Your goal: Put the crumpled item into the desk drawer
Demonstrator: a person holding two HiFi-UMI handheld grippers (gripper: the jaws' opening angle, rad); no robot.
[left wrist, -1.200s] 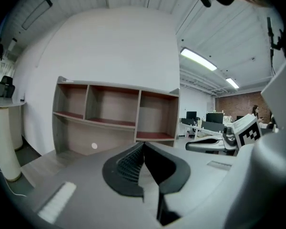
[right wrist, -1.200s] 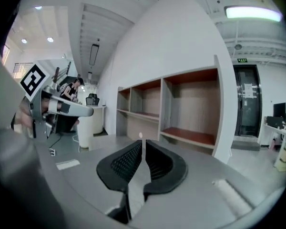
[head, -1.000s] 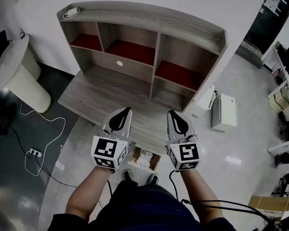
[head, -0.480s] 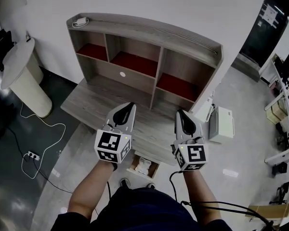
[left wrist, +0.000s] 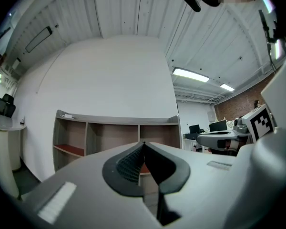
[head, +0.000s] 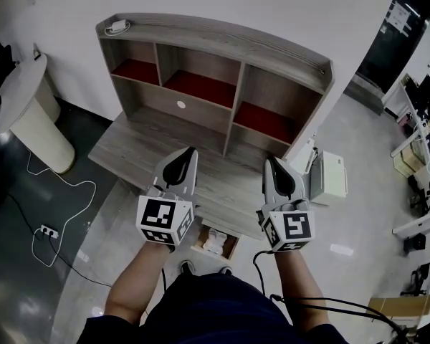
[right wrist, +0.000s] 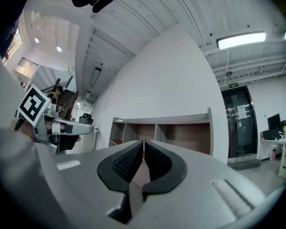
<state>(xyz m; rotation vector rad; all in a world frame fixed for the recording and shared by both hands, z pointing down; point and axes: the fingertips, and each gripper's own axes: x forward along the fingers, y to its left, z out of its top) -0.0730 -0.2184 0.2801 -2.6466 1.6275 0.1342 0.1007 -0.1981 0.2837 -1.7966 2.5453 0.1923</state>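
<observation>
Crumpled item [head: 214, 241], white, lies in open drawer [head: 233, 244] under desk front edge, just ahead of person's feet. Forearms stretched forward, level. Left gripper [head: 189, 151] and right gripper [head: 270, 160] hover side by side over desk [head: 129, 145], well apart, jaws pressed together on nothing. Hutch [head: 222, 38] behind, against wall. Round white stand [head: 29, 113] left of desk, white box [head: 330, 178] on floor right.

Left tool [left wrist: 143, 146], jaws together, nothing between, wooden shelf unit [left wrist: 86, 133] beyond.
</observation>
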